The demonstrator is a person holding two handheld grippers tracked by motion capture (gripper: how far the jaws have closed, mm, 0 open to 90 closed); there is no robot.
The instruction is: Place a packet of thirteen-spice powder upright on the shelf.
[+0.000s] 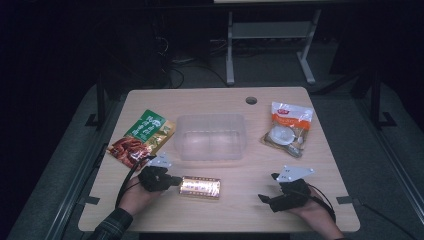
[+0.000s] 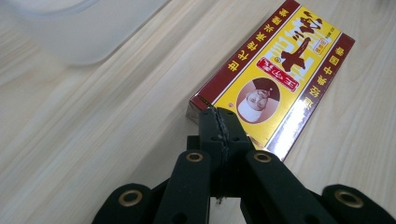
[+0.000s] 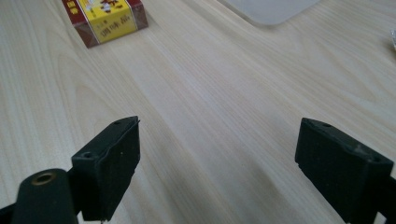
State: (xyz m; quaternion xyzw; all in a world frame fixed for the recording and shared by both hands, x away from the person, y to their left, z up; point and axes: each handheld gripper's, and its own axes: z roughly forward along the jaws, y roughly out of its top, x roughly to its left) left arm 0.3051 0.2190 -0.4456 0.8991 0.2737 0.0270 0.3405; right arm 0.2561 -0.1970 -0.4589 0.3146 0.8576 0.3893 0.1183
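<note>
Jaws of the left gripper (image 2: 218, 122) are pressed flat together with nothing between them, their joined tips against the near short end of the yellow and red box (image 2: 275, 79), which lies flat on the wooden table (image 2: 93, 130) and stretches away from the tips. In the high view the left gripper (image 1: 172, 182) sits at the left end of that box (image 1: 200, 187), near the table's front edge. Beyond the box stands a clear plastic bin (image 1: 211, 136), and to the far left of the gripper lie two overlapping snack bags (image 1: 140, 137). The right gripper (image 1: 263, 198) rests low over bare wood, well apart from the box, its jaws spread wide and holding nothing. Seen from the right gripper (image 3: 217, 144), the box (image 3: 105, 18) lies ahead to the left. Farther off on the right side lies a white and orange pouch (image 1: 289, 128).
</note>
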